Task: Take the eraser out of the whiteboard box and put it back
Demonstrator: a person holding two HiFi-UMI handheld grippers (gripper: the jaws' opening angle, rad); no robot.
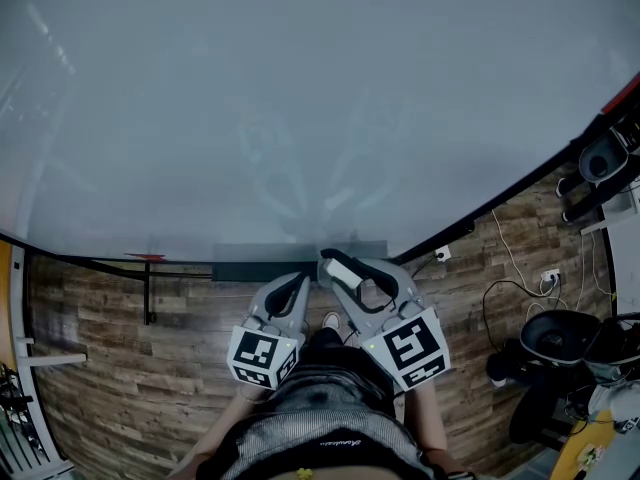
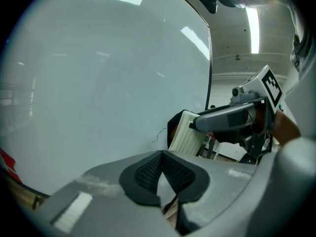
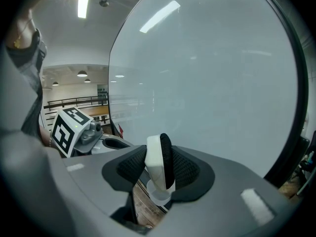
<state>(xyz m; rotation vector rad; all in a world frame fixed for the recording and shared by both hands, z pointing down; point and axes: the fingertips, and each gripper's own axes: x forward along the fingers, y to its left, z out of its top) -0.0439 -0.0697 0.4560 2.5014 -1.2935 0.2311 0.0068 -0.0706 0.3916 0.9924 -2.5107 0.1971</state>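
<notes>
The eraser (image 3: 155, 171), white with a black felt side, stands on edge between the pads of my right gripper (image 3: 159, 166), which is shut on it. In the head view the right gripper (image 1: 330, 261) holds the eraser (image 1: 345, 269) just in front of the grey whiteboard box (image 1: 255, 257), which runs along the board's lower edge. My left gripper (image 1: 302, 281) hangs just left of it, pads together and empty. From the left gripper view (image 2: 162, 158) the eraser's (image 2: 185, 133) ribbed white side shows up and to the right, with a right gripper finger (image 2: 222, 118) across it.
The large whiteboard (image 1: 300, 98) fills the view ahead. Its black frame leg (image 1: 148, 293) stands on the wooden floor (image 1: 120, 368) to the left. At the right lie cables with a wall socket (image 1: 549, 278) and dark equipment (image 1: 560, 340). A small red thing (image 1: 146, 257) sits at the board's lower left.
</notes>
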